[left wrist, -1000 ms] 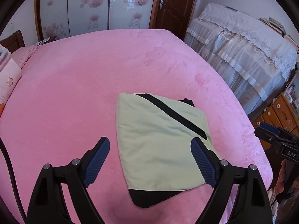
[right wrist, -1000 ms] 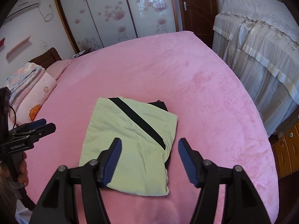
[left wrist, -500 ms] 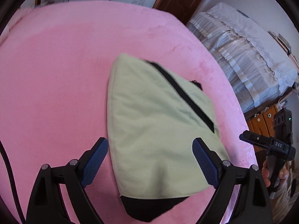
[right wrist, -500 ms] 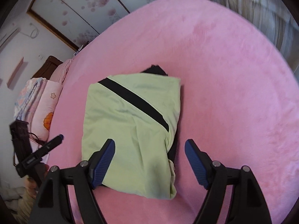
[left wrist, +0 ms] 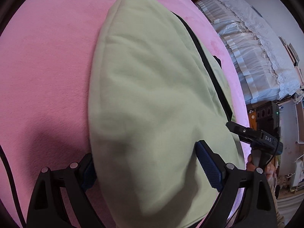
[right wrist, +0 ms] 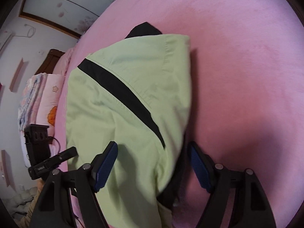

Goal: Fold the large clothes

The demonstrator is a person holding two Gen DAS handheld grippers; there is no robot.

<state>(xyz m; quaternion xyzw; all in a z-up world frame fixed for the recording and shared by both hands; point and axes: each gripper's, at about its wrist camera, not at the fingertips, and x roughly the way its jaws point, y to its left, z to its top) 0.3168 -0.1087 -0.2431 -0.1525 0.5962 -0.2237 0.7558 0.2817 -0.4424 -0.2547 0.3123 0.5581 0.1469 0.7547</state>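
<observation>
- Left wrist view: the folded garment is soft, matte, pale green cloth with a thin black stripe running slantwise along its far side; it lies as a rounded, padded bundle on my fuzzy pink blanket.
- My left gripper stands wide open, its ribbed blue pads set on black plastic arms. The near end of the garment lies between the fingers; the left pad is partly hidden behind the cloth edge, and the right pad sits on top of the green fabric.
- Only this view shows the white lace-trimmed cover draped over furniture beyond the bed, and my right gripper from the side, its tip at the garment's right edge.
- The right wrist view shows the stripe as a broad black band, a black flap poking out at the far end, and a dark layer under the green along the right edge.
- My right gripper is also spread open, straddling the garment's near right corner: the left pad over the green cloth, the right pad over bare blanket just beside the dark edge.
- Only this view shows the pink printed pillows at the bed's head and the flowered sliding doors.
</observation>
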